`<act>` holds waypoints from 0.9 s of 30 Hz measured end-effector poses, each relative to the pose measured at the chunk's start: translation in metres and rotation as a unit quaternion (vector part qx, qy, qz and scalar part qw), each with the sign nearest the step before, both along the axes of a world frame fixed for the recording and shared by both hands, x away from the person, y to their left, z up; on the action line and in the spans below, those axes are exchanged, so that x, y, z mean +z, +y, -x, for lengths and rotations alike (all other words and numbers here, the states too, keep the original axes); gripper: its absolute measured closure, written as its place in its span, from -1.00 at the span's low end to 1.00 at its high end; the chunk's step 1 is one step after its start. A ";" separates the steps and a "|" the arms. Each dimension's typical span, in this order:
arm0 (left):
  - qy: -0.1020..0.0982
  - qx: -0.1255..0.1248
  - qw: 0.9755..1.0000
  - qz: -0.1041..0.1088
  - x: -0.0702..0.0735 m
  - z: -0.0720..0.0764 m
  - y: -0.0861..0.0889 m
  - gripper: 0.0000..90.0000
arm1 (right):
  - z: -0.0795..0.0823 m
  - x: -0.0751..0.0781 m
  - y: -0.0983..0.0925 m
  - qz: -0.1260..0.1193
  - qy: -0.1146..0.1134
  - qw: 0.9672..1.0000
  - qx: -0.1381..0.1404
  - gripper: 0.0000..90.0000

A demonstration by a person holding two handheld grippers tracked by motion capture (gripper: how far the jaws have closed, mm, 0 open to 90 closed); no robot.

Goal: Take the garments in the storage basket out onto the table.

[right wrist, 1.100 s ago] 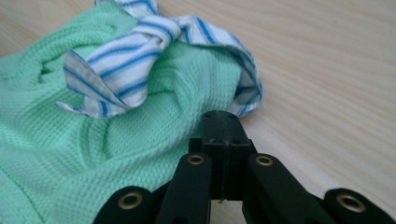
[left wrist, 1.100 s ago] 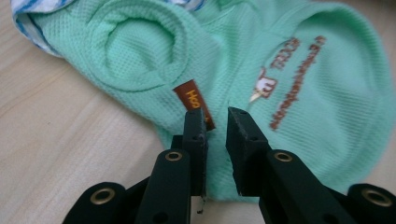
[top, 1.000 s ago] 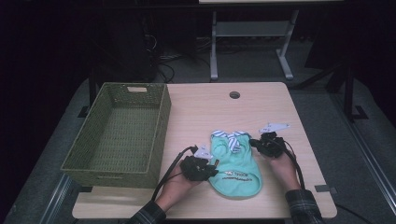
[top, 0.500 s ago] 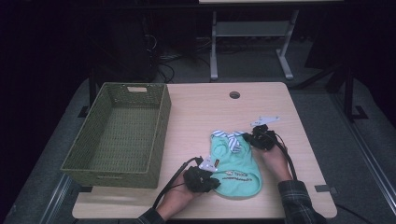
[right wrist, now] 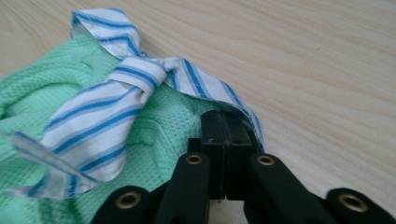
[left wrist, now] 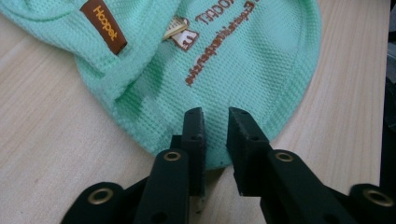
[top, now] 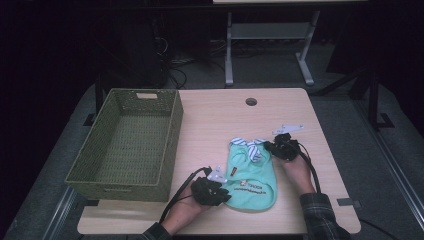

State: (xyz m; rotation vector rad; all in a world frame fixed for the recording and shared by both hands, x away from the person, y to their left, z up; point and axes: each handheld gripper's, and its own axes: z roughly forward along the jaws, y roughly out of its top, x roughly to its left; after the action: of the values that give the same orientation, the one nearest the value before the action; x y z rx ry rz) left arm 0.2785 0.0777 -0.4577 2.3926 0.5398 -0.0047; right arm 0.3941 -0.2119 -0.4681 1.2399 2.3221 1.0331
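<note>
High view: left gripper [top: 223, 189] drew back, jaws reopening over garment [top: 252, 175] hem.

Black tool [left wrist: 215, 126] jaws with brass rivets; plaid sleeve [top: 322, 215].

Garment [left wrist: 243, 56]: you have a mint-green knit cloth, waffle-textured, matt and soft-looking.
Brand tag [left wrist: 103, 25]: a brown woven label with orange lettering, smoother than the knit around it.
Collar [right wrist: 116, 88]: thin white woven cloth with blue stripes, smooth, creased at its knot, frayed at one end.
Table [top: 220, 125]: pale wood-grain top, smooth, with a low satin sheen.
Basket [top: 172, 145]: olive-green woven wicker, coarse and matt.
Left gripper [left wrist: 215, 122]: your jaws look like matt black plastic with ridged pads and brass-coloured metal rivets.
Right gripper [right wrist: 227, 127]: the same matt black plastic and brass-coloured rivets.
</note>
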 end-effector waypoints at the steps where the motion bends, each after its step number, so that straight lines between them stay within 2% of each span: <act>1: 0.000 0.000 1.000 0.000 0.000 0.000 0.000 0.59 | 0.000 0.000 0.000 0.000 0.000 1.000 0.000 0.93; 6: -0.003 0.010 1.000 0.017 0.004 -0.003 0.003 0.42 | 0.007 0.011 -0.004 -0.023 -0.006 1.000 0.002 0.76; 13: -0.016 0.013 1.000 0.023 0.012 -0.008 0.006 0.14 | 0.014 0.023 -0.008 -0.032 -0.016 0.999 0.005 0.50; 14: -0.018 0.021 0.999 0.031 0.014 -0.009 0.006 0.05 | 0.016 0.026 -0.009 -0.034 -0.017 0.999 0.008 0.47; 15: -0.018 0.021 0.999 0.031 0.014 -0.009 0.006 0.02 | 0.016 0.026 -0.009 -0.034 -0.017 0.999 0.008 0.47; 20: -0.021 0.027 0.999 0.030 0.021 -0.018 0.007 -0.11 | 0.018 0.033 -0.014 -0.035 -0.007 0.999 0.015 0.31; 21: -0.019 0.034 0.999 0.036 0.021 -0.019 0.007 -0.13 | 0.019 0.034 -0.015 -0.038 -0.006 0.999 0.017 0.30; 27: -0.026 0.045 0.998 0.043 0.027 -0.028 0.008 -0.19 | 0.020 0.038 -0.020 -0.044 -0.011 0.999 0.021 0.22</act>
State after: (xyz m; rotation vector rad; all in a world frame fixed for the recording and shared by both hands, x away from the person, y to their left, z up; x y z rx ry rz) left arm 0.3067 0.0860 -0.4307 2.2764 0.6096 0.0734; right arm 0.3739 -0.2318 -0.4300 1.2109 2.3169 1.1695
